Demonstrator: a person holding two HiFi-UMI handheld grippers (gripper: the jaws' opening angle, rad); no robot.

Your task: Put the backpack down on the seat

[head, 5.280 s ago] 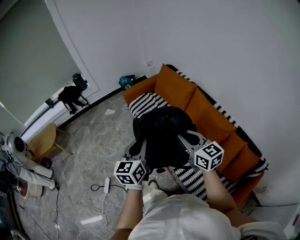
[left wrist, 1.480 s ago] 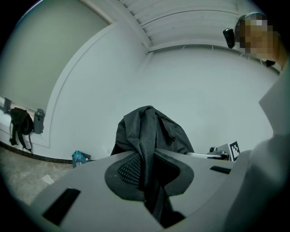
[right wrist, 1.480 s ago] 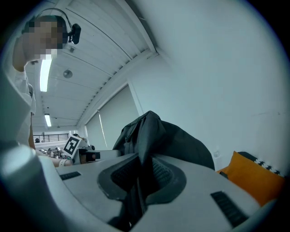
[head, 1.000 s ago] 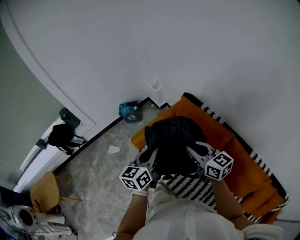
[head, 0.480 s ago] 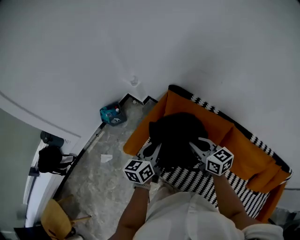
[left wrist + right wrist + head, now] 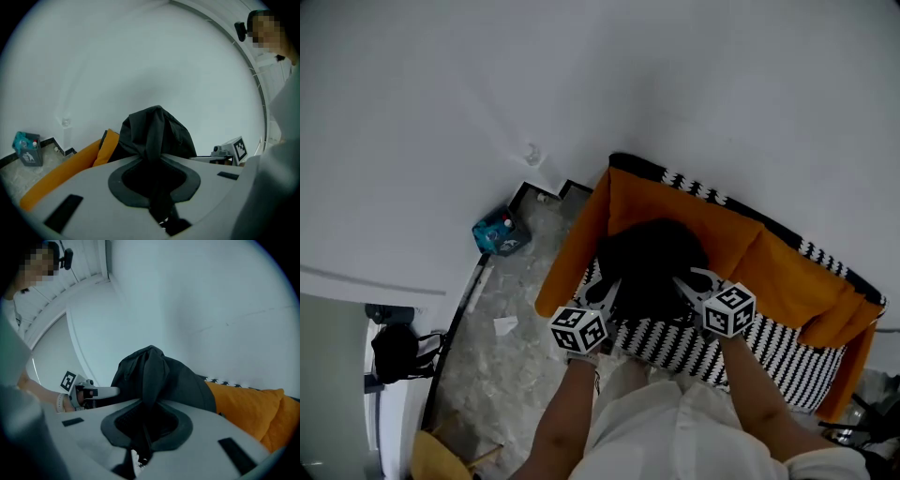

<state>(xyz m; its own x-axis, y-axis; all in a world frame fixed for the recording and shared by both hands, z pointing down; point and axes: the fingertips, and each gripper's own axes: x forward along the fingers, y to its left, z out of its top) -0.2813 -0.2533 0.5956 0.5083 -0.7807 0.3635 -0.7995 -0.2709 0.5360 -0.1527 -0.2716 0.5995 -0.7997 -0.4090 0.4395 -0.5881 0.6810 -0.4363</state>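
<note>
A black backpack (image 6: pixel 650 267) hangs between both grippers over the left end of an orange sofa's striped seat (image 6: pixel 769 349). My left gripper (image 6: pixel 610 290) is shut on a fold of the backpack's (image 6: pixel 154 133) fabric at its left side. My right gripper (image 6: pixel 684 285) is shut on another fold of the backpack (image 6: pixel 154 376) at its right side. The head view does not show whether the bag's bottom touches the seat. The orange back cushions (image 6: pixel 787 272) stand just behind the bag.
The sofa's orange left arm (image 6: pixel 572 253) is beside the bag. A white wall rises behind the sofa. On the grey stone floor (image 6: pixel 502 356) lie a teal box (image 6: pixel 494 233), a paper scrap (image 6: pixel 504 325) and a black bag (image 6: pixel 391 352) by the door. The person's legs are against the seat front.
Over the last second the sofa has come closer beneath the backpack, and the bag now hangs lower over the striped seat. Both grippers keep their hold on it.
</note>
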